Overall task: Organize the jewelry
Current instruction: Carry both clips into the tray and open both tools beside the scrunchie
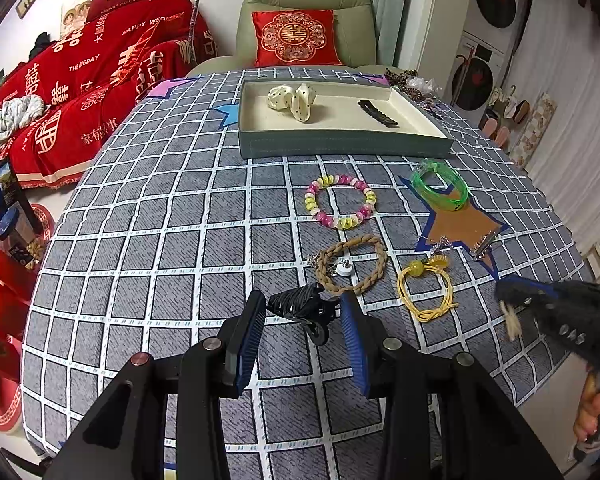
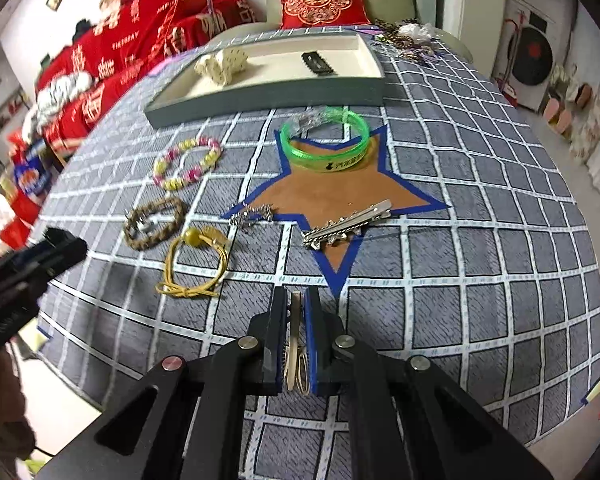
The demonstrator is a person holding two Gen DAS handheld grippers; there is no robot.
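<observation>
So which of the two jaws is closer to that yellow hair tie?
Left. The left gripper, holding a black claw clip, sits just beside the yellow hair tie; the right gripper is slightly farther off.

Woven cloth tablecloth (image 1: 180,216), glossy plastic bangle (image 2: 326,142), shiny metal clip (image 2: 346,222).

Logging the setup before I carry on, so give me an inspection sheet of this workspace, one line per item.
Surface: table under a grey checked cloth with star patches.
Job's things: tray holding a cream scrunchie and a dark clip; on the cloth, a beaded bracelet, green bangle, braided ring, yellow hair tie, silver clip.
Clutter: tangled pile at the far edge.
Grippers: left gripper holds a black claw clip; right gripper shut on a beige band.
Cables: nothing seen.
Surroundings: green armchair, red bedding.
</observation>
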